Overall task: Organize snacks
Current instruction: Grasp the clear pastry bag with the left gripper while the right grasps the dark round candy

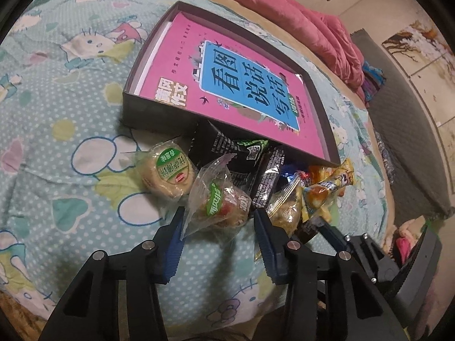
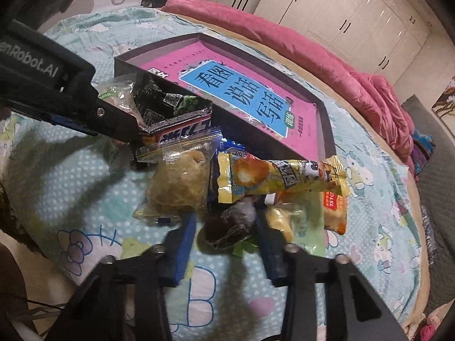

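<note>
Left tool (image 1: 217, 216) is spread wide on my feed, its blue pads either side of a clear-wrapped snack with a green label (image 1: 220, 204); the pads stand off the wrapper and I see no grip on it. Just ahead and to its left lies a round pastry with a green sticker (image 1: 167, 172). Ahead sit black snack packets (image 1: 239, 153), lying against the near wall of the dark shallow box (image 1: 148, 116). That box holds a pink book with a blue title panel (image 1: 227, 85).

Right tool (image 2: 226, 228) is also wide open, straddling a small dark wrapped snack (image 2: 230, 224) without closing on it. Just beyond its left finger is a clear bag of yellowish snack (image 2: 179, 182), and ahead to the right a long yellow packet (image 2: 281, 179) lies across the heap. An orange packet (image 2: 335, 210) sits by its right finger.

Everything rests on a bed with a pale blue cartoon-print sheet (image 1: 57, 130); a pink blanket (image 2: 312, 54) is bunched beyond the box.
</note>
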A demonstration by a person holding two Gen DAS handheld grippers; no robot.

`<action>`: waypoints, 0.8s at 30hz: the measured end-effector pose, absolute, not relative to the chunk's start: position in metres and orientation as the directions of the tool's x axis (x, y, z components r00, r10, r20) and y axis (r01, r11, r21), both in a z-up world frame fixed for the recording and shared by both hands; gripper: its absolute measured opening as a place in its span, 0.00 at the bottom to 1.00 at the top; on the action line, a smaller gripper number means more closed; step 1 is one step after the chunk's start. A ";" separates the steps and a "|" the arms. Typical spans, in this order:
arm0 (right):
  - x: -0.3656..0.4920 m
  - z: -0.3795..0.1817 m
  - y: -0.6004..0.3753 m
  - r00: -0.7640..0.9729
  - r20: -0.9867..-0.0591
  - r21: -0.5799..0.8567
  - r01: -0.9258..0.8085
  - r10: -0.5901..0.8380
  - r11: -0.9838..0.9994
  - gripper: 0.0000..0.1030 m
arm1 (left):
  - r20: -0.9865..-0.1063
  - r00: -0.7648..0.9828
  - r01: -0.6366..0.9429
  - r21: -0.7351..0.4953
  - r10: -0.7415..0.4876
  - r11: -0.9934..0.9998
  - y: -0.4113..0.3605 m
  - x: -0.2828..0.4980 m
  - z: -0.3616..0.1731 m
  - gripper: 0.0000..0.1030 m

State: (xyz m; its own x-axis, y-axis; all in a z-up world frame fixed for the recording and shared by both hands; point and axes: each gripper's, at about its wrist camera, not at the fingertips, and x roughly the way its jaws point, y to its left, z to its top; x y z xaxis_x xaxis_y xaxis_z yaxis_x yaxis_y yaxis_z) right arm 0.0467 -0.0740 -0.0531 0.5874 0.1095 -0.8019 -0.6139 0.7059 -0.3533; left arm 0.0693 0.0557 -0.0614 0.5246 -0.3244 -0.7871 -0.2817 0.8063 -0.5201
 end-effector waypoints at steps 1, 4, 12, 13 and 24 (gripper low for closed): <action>0.049 -0.052 -0.077 0.578 -0.807 -0.333 -0.615 0.122 0.715 0.36 | -0.786 0.523 -0.285 -0.527 -0.331 0.801 0.057 0.069 -0.062 0.46; 0.052 -0.048 -0.082 0.555 -0.817 -0.279 -0.618 0.156 0.735 0.36 | -0.763 0.530 -0.295 -0.575 -0.370 0.763 0.063 0.071 -0.065 0.40; 0.058 -0.031 -0.105 0.510 -0.819 -0.116 -0.597 0.264 0.794 0.36 | -0.703 0.566 -0.285 -0.656 -0.430 0.698 0.072 0.069 -0.066 0.32; 0.058 -0.028 -0.109 0.503 -0.817 -0.088 -0.594 0.283 0.799 0.36 | -0.698 0.569 -0.283 -0.662 -0.434 0.694 0.074 0.068 -0.066 0.32; 0.056 -0.007 -0.123 0.510 -0.769 0.024 -0.581 0.386 0.814 0.36 | -0.699 0.574 -0.310 -0.668 -0.426 0.677 0.078 0.073 -0.064 0.35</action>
